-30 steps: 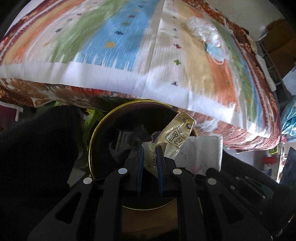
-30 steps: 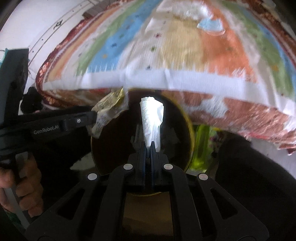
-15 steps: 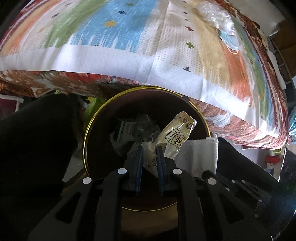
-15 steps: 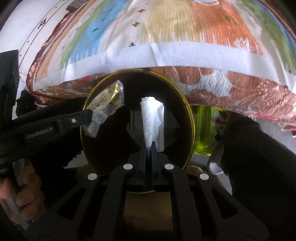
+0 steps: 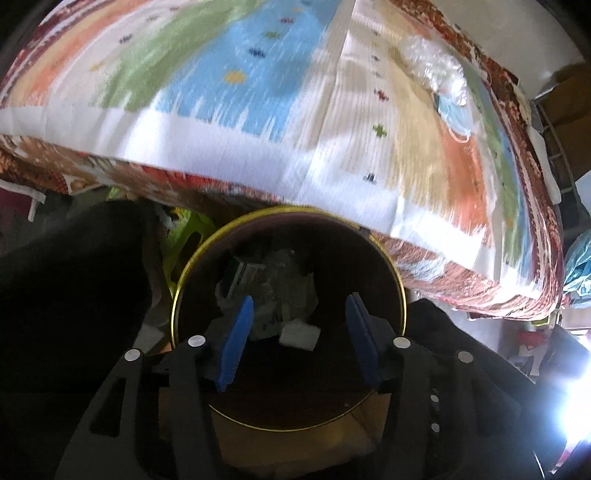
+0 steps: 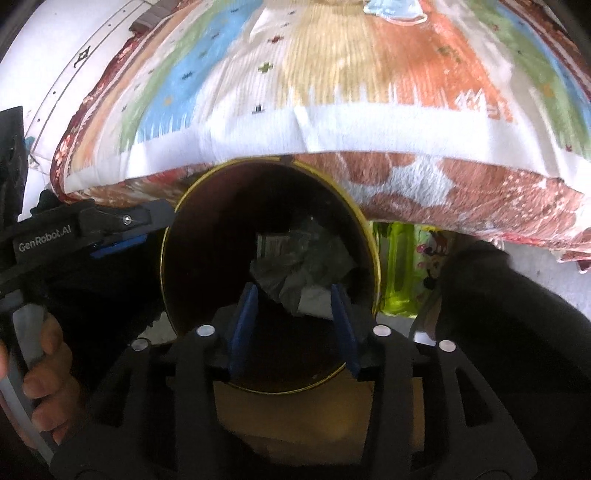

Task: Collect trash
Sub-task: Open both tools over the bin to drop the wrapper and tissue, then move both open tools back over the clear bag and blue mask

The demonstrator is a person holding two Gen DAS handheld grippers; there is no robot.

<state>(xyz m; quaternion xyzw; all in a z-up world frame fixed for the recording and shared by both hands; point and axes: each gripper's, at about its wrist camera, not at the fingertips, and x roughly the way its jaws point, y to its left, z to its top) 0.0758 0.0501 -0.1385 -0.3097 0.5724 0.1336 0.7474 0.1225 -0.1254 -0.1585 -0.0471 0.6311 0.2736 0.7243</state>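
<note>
A round dark bin with a gold rim [image 5: 400, 288] [image 6: 373, 258] stands against the bed edge. My left gripper [image 5: 299, 314] is open and empty just above the bin mouth. My right gripper [image 6: 293, 302] is open and empty over the same bin. Crumpled wrappers and white tissue [image 5: 299, 334] [image 6: 306, 273] lie inside the bin. The left gripper also shows at the left of the right wrist view [image 6: 122, 236]. A clear crumpled plastic piece [image 5: 436, 70] and a light blue face mask [image 5: 456, 114] [image 6: 391, 9] lie on the bed.
A bed with a striped colourful blanket [image 5: 258, 110] [image 6: 332, 92] fills the upper half of both views. A yellow-green transparent object [image 6: 397, 273] stands right of the bin. Dark clothing [image 5: 66, 295] flanks the bin. A shelf rack [image 5: 557, 147] stands at far right.
Both grippers have opened. The golden snack wrapper left the left gripper and the white tissue left the right gripper; both have dropped into the bin.
</note>
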